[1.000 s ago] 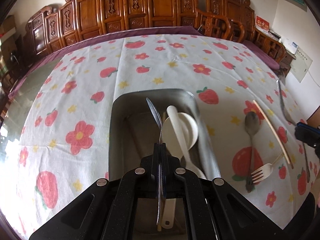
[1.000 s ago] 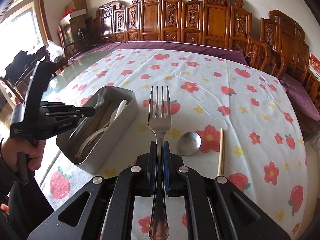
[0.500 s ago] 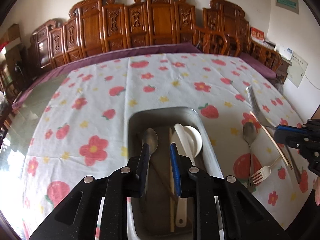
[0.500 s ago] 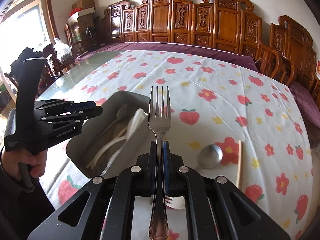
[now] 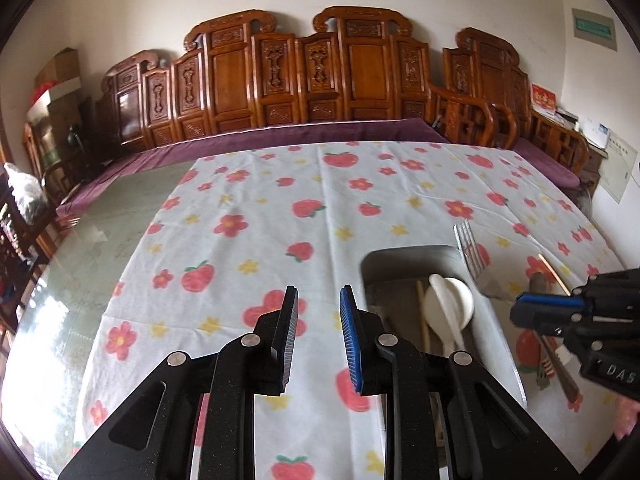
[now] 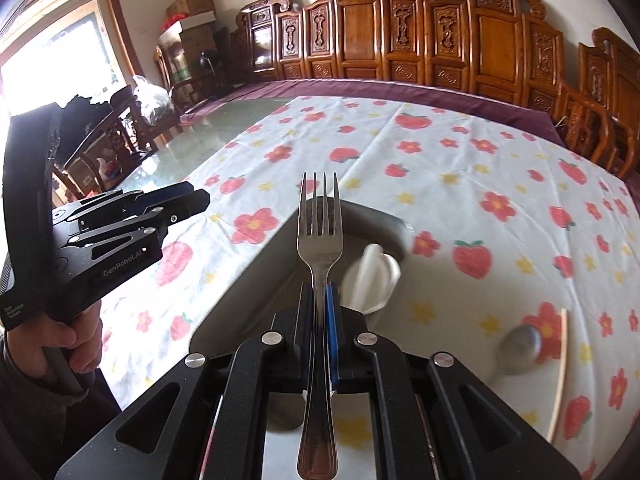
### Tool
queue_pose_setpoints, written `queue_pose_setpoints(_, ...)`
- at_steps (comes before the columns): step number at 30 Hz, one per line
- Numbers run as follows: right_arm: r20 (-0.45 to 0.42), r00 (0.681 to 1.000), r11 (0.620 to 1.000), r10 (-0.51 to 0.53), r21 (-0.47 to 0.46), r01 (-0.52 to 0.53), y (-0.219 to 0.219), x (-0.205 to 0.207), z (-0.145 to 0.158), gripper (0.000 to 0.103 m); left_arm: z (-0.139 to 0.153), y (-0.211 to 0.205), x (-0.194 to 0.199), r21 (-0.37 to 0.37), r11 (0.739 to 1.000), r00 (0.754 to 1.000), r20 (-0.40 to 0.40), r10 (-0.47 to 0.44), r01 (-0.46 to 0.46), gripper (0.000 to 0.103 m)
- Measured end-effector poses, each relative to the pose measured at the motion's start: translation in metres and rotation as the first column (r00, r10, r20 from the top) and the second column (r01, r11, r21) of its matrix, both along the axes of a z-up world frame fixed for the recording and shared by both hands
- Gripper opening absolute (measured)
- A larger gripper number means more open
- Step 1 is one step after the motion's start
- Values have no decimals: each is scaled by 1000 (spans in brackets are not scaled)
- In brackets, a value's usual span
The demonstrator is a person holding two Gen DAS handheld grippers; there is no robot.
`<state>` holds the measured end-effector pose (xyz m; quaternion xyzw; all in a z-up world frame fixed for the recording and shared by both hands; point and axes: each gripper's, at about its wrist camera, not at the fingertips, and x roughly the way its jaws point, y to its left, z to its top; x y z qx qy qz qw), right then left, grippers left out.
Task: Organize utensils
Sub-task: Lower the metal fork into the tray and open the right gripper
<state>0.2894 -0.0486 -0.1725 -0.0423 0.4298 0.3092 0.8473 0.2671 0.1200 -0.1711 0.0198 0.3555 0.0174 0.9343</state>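
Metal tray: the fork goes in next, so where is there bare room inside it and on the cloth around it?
In the metal tray, the side left of the white spoons looks bare. The cloth beyond and left of the tray is free. Right of it lie a metal spoon and chopstick.

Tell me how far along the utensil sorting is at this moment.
Partway. Done: the metal tray already holds a white spoon and a chopstick. In hand: the right gripper is shut on a fork, poised over the tray; the left gripper is open and empty. Left: a metal spoon and a chopstick lie on the tablecloth.
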Motion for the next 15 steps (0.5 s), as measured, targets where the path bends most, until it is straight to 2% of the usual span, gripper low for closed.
queue_pose_setpoints(5, -55, 998, 1000, -25, 17, 26, 22, 17, -11, 8, 1, 16, 1, -25, 999, 1000, 2, 28, -28, 20)
queue_pose_setpoints(15, -107, 993, 998, -43, -47, 39, 51, 31, -45, 9, 1, 29, -2, -50, 997, 998, 3, 56, -55, 21)
